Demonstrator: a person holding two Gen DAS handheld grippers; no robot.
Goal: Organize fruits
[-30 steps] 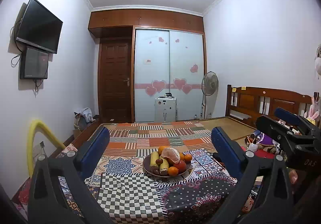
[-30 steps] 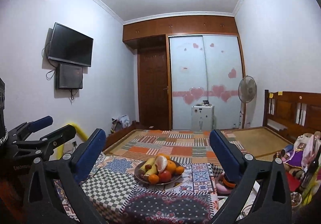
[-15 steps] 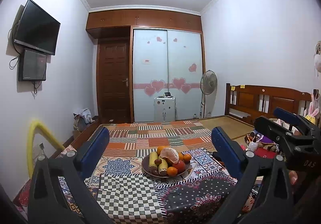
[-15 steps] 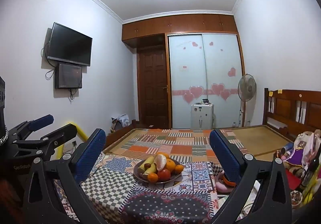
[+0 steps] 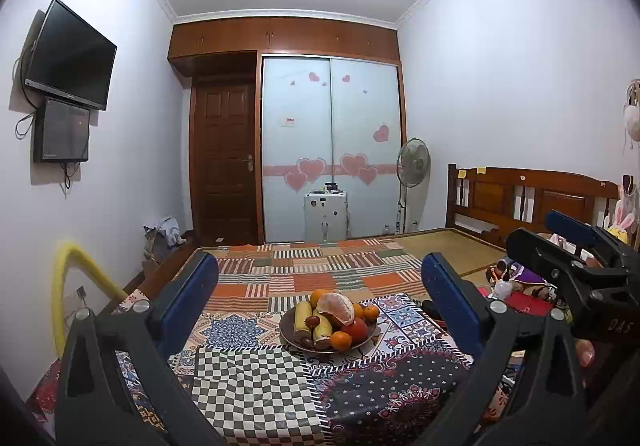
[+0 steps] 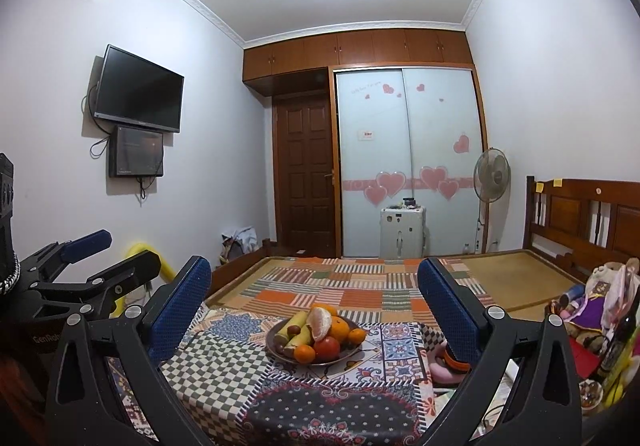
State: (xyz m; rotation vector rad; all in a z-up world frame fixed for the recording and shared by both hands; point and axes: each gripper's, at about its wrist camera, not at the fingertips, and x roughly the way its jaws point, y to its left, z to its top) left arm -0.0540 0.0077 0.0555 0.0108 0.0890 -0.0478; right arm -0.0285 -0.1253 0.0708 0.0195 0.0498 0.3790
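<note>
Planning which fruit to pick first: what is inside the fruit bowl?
The fruit bowl holds bananas, a peeled citrus on top, oranges, a red tomato-like fruit and small dark fruits. Anything beneath the pile is hidden.

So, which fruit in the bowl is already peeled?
The big citrus fruit on top of the pile in the bowl: its pale segments show, while the small oranges around it keep their smooth peel.

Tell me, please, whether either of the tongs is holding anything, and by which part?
Nothing is held. The left tongs and right tongs are both open and empty, short of the fruit plate.
</note>
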